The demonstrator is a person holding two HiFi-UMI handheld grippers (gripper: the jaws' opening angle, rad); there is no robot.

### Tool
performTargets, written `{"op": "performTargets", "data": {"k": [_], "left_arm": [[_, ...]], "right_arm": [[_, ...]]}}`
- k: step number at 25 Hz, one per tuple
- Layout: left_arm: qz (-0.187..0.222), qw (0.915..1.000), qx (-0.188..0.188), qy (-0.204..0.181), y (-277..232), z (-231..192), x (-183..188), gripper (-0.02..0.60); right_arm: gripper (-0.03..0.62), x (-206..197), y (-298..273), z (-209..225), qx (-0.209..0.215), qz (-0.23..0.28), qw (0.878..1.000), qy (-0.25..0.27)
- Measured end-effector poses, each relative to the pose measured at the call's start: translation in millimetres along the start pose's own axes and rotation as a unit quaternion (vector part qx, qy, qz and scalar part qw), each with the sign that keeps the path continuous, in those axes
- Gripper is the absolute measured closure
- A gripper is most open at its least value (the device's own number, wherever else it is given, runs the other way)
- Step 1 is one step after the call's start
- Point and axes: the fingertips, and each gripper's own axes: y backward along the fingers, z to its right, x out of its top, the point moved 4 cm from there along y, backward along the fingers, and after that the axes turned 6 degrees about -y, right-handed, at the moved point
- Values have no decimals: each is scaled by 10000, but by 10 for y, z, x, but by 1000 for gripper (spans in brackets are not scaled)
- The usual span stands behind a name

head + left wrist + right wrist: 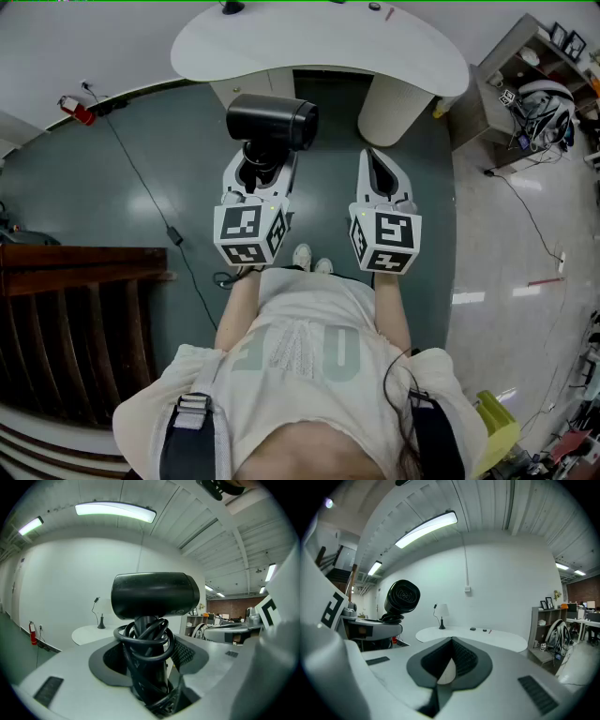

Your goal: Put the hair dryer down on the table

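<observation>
A black hair dryer [272, 122] stands upright in my left gripper [262, 161], which is shut on its handle; the black cord is coiled round that handle. In the left gripper view the dryer's barrel [154, 595] lies crosswise above the jaws, and the wrapped handle [149, 667] fills the gap between them. My right gripper [374, 161] is level with the left one, a little to its right, shut with nothing in it. Its jaws [452, 643] meet at the tips. The white table [319, 42] is ahead of both grippers, beyond the dryer, which also shows at left [402, 597].
A small lamp [440, 616] and a few small items lie on the white table [487, 637]. A red fire extinguisher [75, 110] and a floor cable [155, 202] are at left. Dark wooden steps [75, 291] are near left, a cluttered shelf [530, 89] at right.
</observation>
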Motion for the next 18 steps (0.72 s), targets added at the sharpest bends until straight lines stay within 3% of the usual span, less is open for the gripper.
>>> {"op": "performTargets", "data": {"k": [13,18], "left_arm": [[147,9999,-87,-19,-13,4,64,328],[246,9995,-165,67,-38,-84,113,328]], "right_arm": [[595,-58,-7,41,-118,-66,9999,34],[596,46,-35,-32,49,309,9993,-210]]}}
